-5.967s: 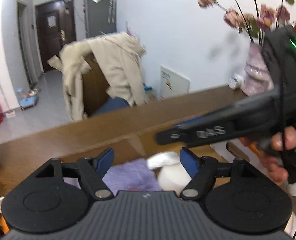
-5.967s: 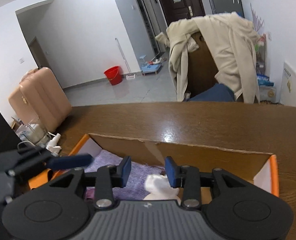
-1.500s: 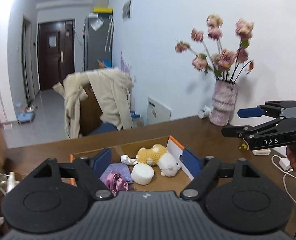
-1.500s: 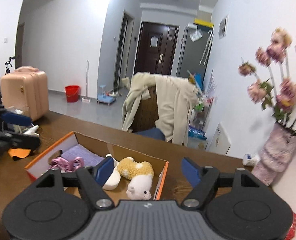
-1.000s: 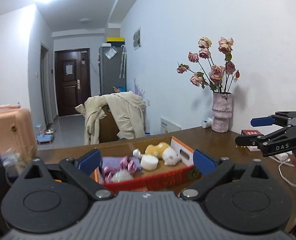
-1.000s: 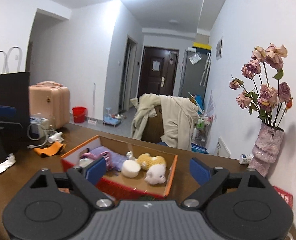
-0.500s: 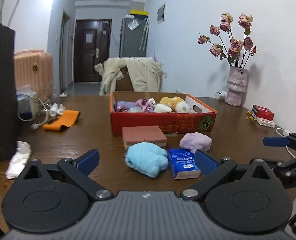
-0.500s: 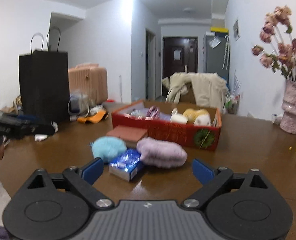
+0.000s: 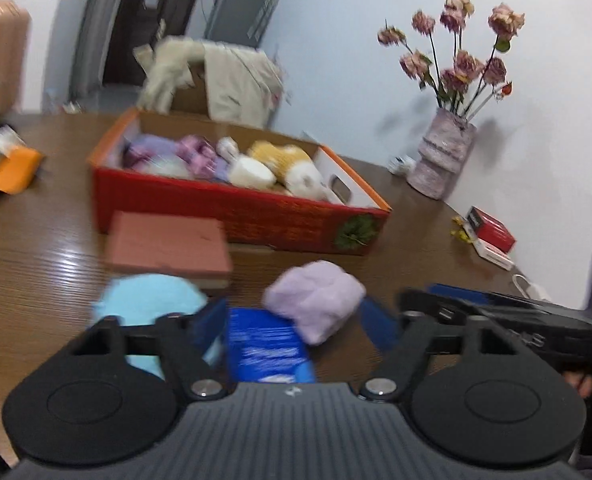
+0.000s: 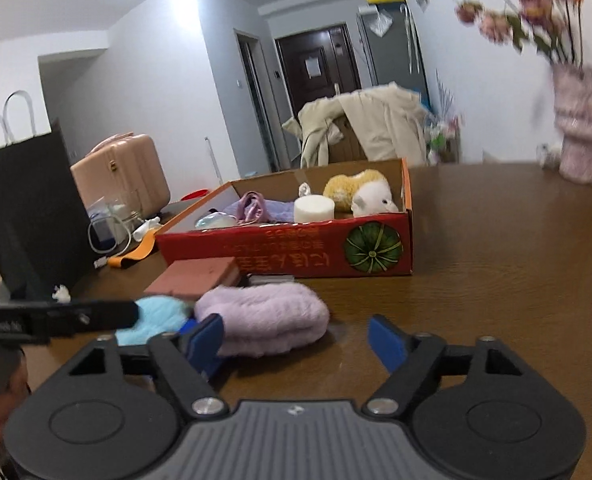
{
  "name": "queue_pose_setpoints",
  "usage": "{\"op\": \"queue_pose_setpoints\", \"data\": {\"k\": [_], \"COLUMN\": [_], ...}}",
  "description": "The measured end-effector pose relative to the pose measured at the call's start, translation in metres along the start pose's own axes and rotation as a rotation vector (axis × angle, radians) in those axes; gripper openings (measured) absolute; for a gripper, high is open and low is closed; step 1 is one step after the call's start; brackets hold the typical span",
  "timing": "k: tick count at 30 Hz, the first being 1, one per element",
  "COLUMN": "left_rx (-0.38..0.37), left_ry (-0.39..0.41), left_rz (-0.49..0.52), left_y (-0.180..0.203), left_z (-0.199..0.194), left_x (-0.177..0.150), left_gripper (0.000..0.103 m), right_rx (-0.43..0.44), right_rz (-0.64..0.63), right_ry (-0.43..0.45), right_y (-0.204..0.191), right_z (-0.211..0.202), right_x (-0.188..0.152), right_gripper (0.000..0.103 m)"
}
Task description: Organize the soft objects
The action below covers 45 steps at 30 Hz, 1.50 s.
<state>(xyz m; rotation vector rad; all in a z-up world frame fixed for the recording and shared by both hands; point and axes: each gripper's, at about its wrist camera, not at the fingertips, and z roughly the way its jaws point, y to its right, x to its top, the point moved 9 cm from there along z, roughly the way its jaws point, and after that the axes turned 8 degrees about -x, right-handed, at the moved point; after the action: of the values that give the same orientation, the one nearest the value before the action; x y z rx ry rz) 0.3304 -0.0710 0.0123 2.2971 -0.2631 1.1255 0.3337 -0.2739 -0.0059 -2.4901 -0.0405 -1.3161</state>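
1. Left claw (image 9: 294, 316): jaws stand spread and have just been closing. The blue packet (image 9: 266, 346) lies between them, but the pads do not press on it; motion blur hides the exact gap.
2. Right claw (image 10: 296, 338): jaws stand spread and have just been closing. The near end of the lilac plush roll (image 10: 262, 318) sits just inside the left blue pad (image 10: 204, 340); nothing is pinched.
3. Landmark: the red carton (image 10: 316, 248) on the brown wood-grain worktop (image 10: 496, 264). It is an open, shallow cardboard box with an orange rim.
4. Loose items, all on the near side of the red carton:
   - lilac plush roll: fuzzy, oblong, folded on itself.
   - light-blue plush pad (image 9: 148, 304): fluffy, rounded, further from the carton's pumpkin corner than the lilac roll.
   - blue packet: glossy film wrap, rectangular, between the two plush pieces.
   - pink slab (image 9: 168, 246): flat, matte, rectangular, nearly against the carton's front wall.
5. Already inside the red carton: a yellow-and-white plush toy (image 10: 360, 194), a white disc (image 10: 314, 210), and purple fabric items (image 10: 256, 206).
6. Handling judgement: the plush pieces look light and will compress, so the jaws must close well in. Take the lilac roll across its short middle so that neither end droops.
7. The packet's film looks slippery; grip it across the narrow sides.
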Motion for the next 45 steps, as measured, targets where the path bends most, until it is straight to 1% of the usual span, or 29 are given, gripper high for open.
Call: {"op": "queue_pose_setpoints", "data": {"k": [1,2,4,7,9,12,14,15,16,17,18,19,21,24,30,38,42,45], "left_rx": [-0.012,-0.016,-0.019,-0.003,0.012,0.014,0.013,0.012,0.008,-0.003,-0.008,-0.008,-0.009,-0.010,-0.024,-0.057,-0.079,-0.085], "left_ry": [-0.026,-0.043,-0.067,-0.064,-0.062,-0.070,-0.082,-0.084,-0.085,-0.087,-0.088,-0.084,-0.080,-0.063,-0.009,0.046,0.068,0.083], "left_rz": [-0.018,-0.031,-0.053,-0.083,-0.093,-0.118,-0.134,-0.137,-0.137,-0.136,-0.137,-0.131,-0.109,-0.087,-0.040,0.010,0.030,0.036], "left_y": [0.001,0.001,-0.001,-0.013,-0.021,-0.029,-0.032,-0.032,-0.031,-0.029,-0.028,-0.025,-0.019,-0.008,0.019,0.058,0.070,0.073], "left_z": [0.012,0.022,0.038,0.051,0.055,0.063,0.068,0.071,0.074,0.074,0.077,0.078,0.077,0.068,0.036,-0.004,-0.009,-0.006], "left_x": [-0.001,-0.002,-0.003,0.002,0.006,0.010,0.011,0.012,0.014,0.014,0.015,0.017,0.019,0.024,0.029,0.022,0.025,0.034], "left_gripper": [0.062,0.061,0.053,0.049,0.044,0.043,0.043,0.040,0.032,0.026,0.023,0.021,0.019,0.019,0.019,0.019,0.019,0.019], "right_rx": [0.019,0.038,0.081,0.146,0.176,0.211,0.222,0.219,0.207,0.202,0.198,0.192,0.182,0.182,0.187,0.156,0.145,0.139], "right_rz": [0.018,0.036,0.061,0.113,0.131,0.164,0.190,0.195,0.194,0.190,0.192,0.193,0.196,0.184,0.162,0.126,0.122,0.115], "right_ry": [-0.018,-0.039,-0.074,-0.132,-0.157,-0.173,-0.167,-0.162,-0.154,-0.151,-0.147,-0.141,-0.129,-0.102,-0.027,0.063,0.089,0.112], "right_y": [0.004,0.008,0.011,0.014,0.013,0.014,0.016,0.016,0.017,0.018,0.018,0.019,0.022,0.021,0.011,0.002,0.006,0.006], "right_z": [0.012,0.023,0.045,0.075,0.085,0.092,0.092,0.093,0.093,0.092,0.092,0.090,0.087,0.076,0.036,-0.026,-0.044,-0.047], "right_x": [0.003,0.006,0.009,0.007,0.005,0.000,-0.001,-0.001,-0.001,-0.002,-0.001,0.000,0.002,0.007,0.019,0.022,0.025,0.035], "right_gripper": [0.065,0.062,0.059,0.054,0.053,0.050,0.043,0.041,0.038,0.036,0.035,0.033,0.031,0.029,0.029,0.029,0.029,0.029]}}
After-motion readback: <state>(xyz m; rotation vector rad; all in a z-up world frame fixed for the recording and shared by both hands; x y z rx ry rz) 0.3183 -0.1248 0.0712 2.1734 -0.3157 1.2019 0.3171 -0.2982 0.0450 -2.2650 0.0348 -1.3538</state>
